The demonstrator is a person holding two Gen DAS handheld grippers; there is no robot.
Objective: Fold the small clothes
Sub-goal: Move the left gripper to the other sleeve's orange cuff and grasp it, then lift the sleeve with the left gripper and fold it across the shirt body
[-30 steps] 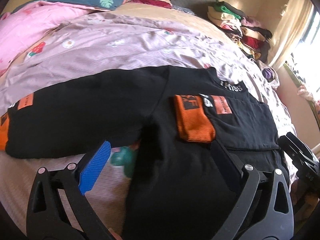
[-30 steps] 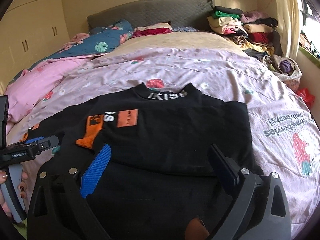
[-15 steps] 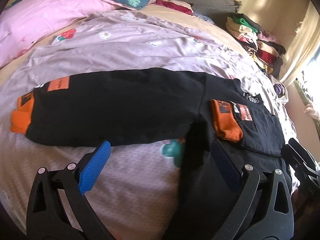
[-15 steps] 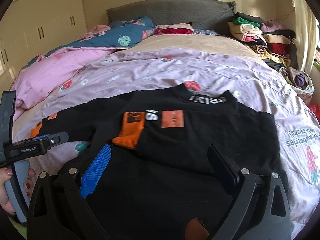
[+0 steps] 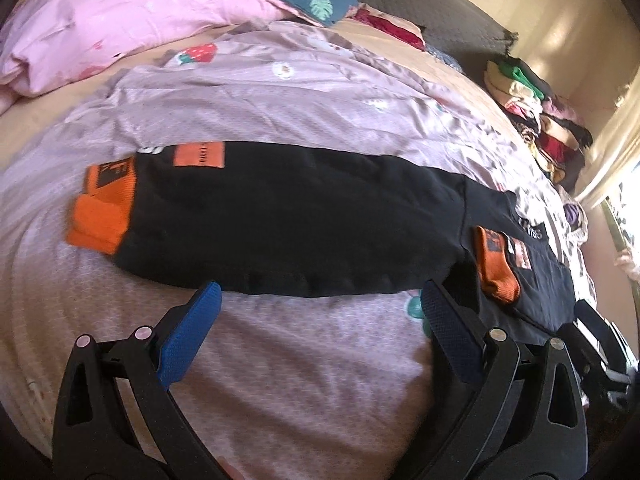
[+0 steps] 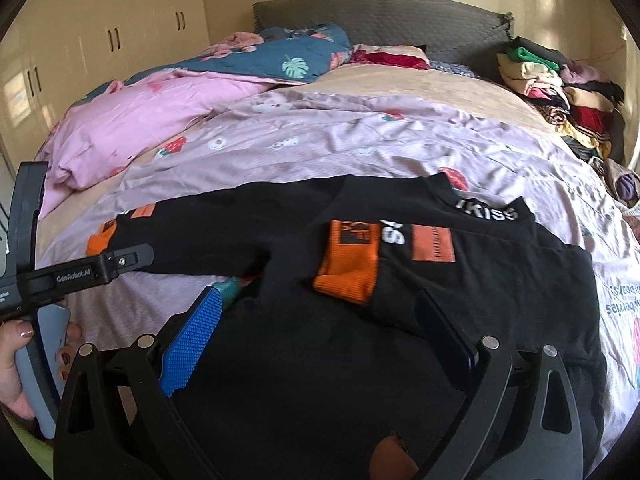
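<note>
Ahead of left hand-held gripper [image 5: 318, 322], black sweater [image 5: 288, 220], sleeve outstretched

Two wrist cameras, low over the bed [image 6: 360, 140]

Left faces the outstretched sleeve [image 5: 280, 220]; right faces the headboard [image 6: 380, 16]; both share the sweatshirt [image 6: 400, 280].

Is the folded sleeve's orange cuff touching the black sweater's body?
Touching. In the right wrist view the orange cuff lies flat on the black sweater chest, overlapping it with no visible gap; the left wrist view agrees.
</note>
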